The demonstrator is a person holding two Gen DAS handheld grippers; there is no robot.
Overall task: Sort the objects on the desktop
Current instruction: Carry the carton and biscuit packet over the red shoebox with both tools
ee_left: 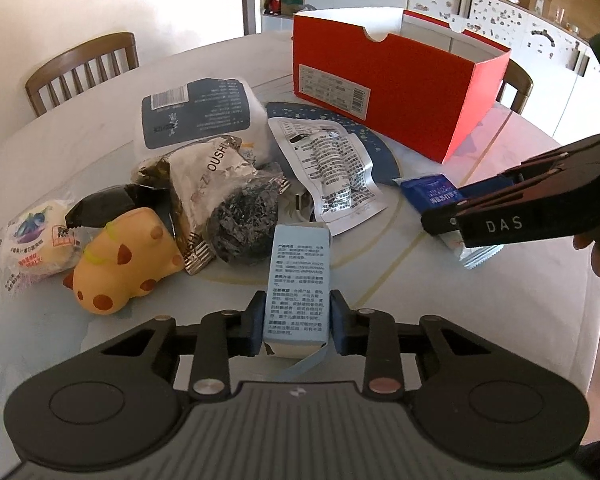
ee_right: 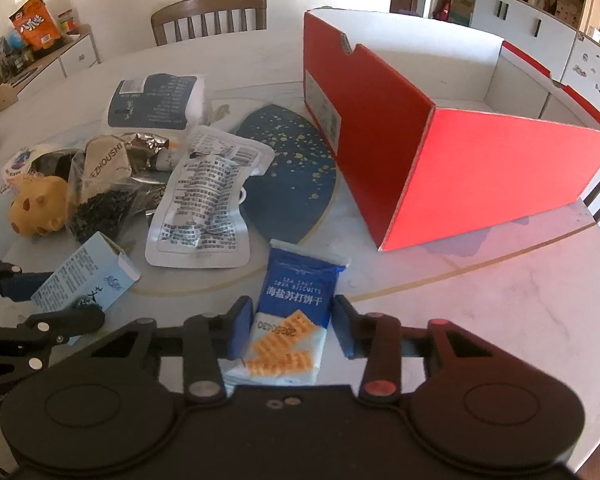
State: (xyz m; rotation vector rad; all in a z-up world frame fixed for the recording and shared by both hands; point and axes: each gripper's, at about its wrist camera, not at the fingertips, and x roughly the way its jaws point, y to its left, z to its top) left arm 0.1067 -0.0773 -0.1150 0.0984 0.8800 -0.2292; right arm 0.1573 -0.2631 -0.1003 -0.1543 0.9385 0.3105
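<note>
White table (ee_left: pixel 420 280), left hand-held gripper (ee_left: pixel 296 326) angled down, pinching blue carton (ee_left: pixel 296 280); right hand-held gripper (ee_right: pixel 288 330) seemingly loose around biscuit packet (ee_right: pixel 296 300).

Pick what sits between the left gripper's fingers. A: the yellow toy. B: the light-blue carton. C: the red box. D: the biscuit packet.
B: in the left wrist view the left gripper has its pads pressed against both sides of the light-blue carton.

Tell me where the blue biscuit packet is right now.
The blue biscuit packet lies flat on the table, between the right tongs, near the red box and beside the silver pouch.
</note>
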